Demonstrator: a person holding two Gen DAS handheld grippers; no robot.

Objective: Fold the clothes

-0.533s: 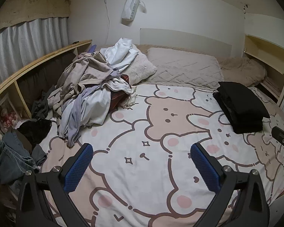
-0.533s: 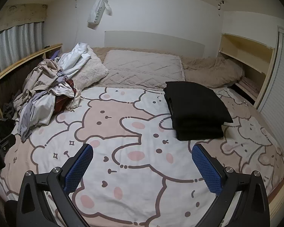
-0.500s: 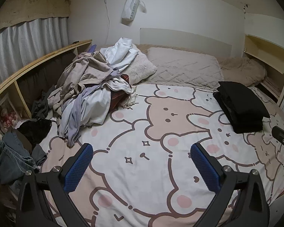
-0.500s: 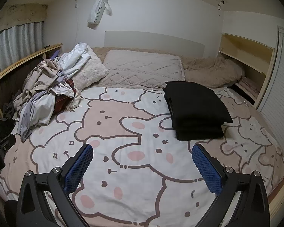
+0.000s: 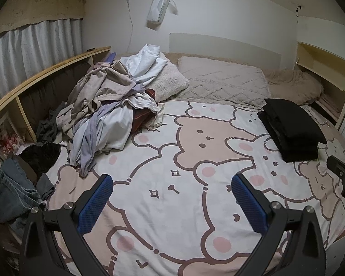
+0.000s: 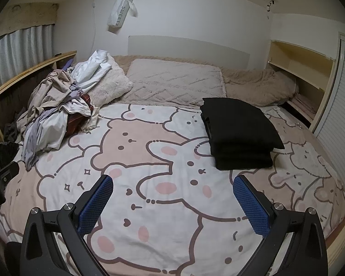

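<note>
A heap (image 5: 108, 115) of unfolded clothes is found left of the black stack (image 5: 289, 131), which is judged to be finished work set aside, leaving the sheet (image 5: 172, 161) between them free for folding. The left gripper (image 5: 172, 195) and right gripper (image 6: 173, 195) are held spread apart, empty, level above the sheet

You have a big messy pile of clothes (image 5: 108, 112) on the left side of the bed, near the pillows. It has tan, white, light purple and dark red plaid pieces, all crumpled and lying on top of each other. A white piece sits at the very top of the pile. On the right side you have a neat stack of black folded clothes (image 6: 239, 133), lying flat, well apart from the pile. Blue jeans (image 5: 13, 195) hang bunched at the near left edge.
</note>
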